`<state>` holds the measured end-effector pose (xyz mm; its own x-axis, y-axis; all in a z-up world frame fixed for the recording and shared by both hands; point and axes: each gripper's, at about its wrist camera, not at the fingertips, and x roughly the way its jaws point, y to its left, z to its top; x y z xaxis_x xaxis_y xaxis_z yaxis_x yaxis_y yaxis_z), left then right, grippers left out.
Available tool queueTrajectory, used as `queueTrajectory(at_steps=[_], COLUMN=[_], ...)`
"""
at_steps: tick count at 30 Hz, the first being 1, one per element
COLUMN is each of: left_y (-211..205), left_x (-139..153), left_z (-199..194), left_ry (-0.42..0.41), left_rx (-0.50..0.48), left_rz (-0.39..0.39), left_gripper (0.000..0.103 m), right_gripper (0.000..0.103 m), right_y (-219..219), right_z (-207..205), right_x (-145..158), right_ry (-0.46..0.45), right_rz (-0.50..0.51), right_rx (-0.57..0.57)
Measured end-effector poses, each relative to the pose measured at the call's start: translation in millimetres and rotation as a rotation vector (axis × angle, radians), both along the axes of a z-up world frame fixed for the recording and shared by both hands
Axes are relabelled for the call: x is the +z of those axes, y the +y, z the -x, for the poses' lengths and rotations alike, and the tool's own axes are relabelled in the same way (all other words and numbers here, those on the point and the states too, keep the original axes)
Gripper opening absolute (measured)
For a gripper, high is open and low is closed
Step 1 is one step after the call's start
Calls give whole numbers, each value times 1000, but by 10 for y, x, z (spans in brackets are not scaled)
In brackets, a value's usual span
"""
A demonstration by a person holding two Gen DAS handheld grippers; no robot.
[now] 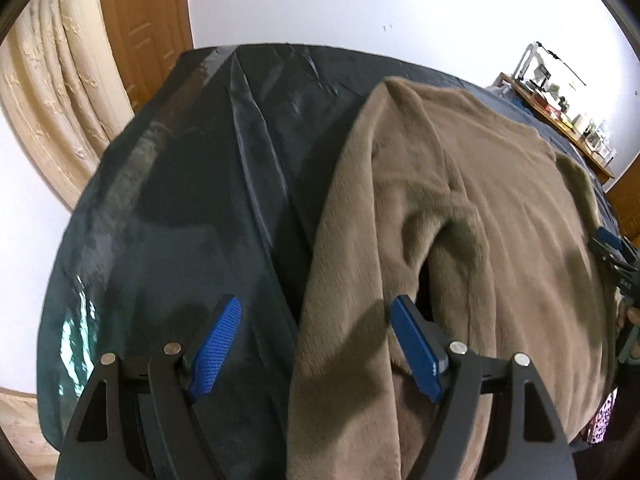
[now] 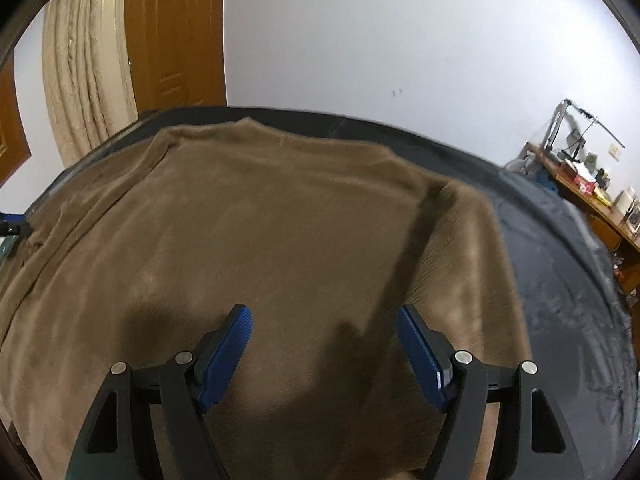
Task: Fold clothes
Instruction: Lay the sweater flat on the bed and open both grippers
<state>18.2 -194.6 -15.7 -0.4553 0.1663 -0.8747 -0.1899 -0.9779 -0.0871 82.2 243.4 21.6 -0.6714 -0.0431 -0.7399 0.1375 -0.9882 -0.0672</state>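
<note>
A brown fleece garment (image 2: 260,232) is being shown lying spread across a bench draped in a dark cover (image 1: 180,184). The left gripper (image 1: 316,344) is being held with its blue-padded fingers (image 1: 216,344) spread wide and nothing between them; the garment's left edge is lying directly ahead of it, one finger over the dark cover and the other over the fleece, beside a rumpled fold. The right gripper (image 2: 324,348) is likewise being held spread apart and empty, low over the middle of the garment, which is stretching ahead of it and off to both sides. Whether either gripper is touching the fabric cannot be told. Beyond the bench, a wooden door (image 2: 176,32) and a cream curtain (image 2: 88,64) are being seen ahead and to the left, and a cluttered wooden shelf (image 2: 592,196) far to the right.
</note>
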Motion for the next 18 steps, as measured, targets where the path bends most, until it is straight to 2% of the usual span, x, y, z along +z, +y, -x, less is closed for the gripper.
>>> queueTrajectory(at_steps=[5,6,8,9,10,11,12,16,18], left_y=[57,68,87,93,91,89,81,-89,-191], left_x=[-213,-248,-260,-246,-207,-169,-127,184,356], left_z=[-1,13,17,22,39,57,76,245,403], left_ry=[-24,-32,-50,-53,-47,-41,-31,96,145], left_rx=[-13,-16,-17,-14,-2,10,25,157,211], left_rz=[8,5,-16,-22,-3,15,39,200,240], left_gripper=[79,69,54,42,35,20,17,15,15], right_gripper=[77,77,77,77,77,77,77,77,77], right_y=[34,42,63,74,80,86,94,118,123], right_z=[23,19,3,-5,-5,-10,-2,7,20], right_x=[-129,-138,-134,-133,-140,-146,-159,-185,-194], right_ry=[0,3,10,13,13,13,10,4,3], right_rz=[3,2,10,14,17,18,16,11,8], right_rx=[-23,-28,-37,-42,-46,-50,-52,-58,-61])
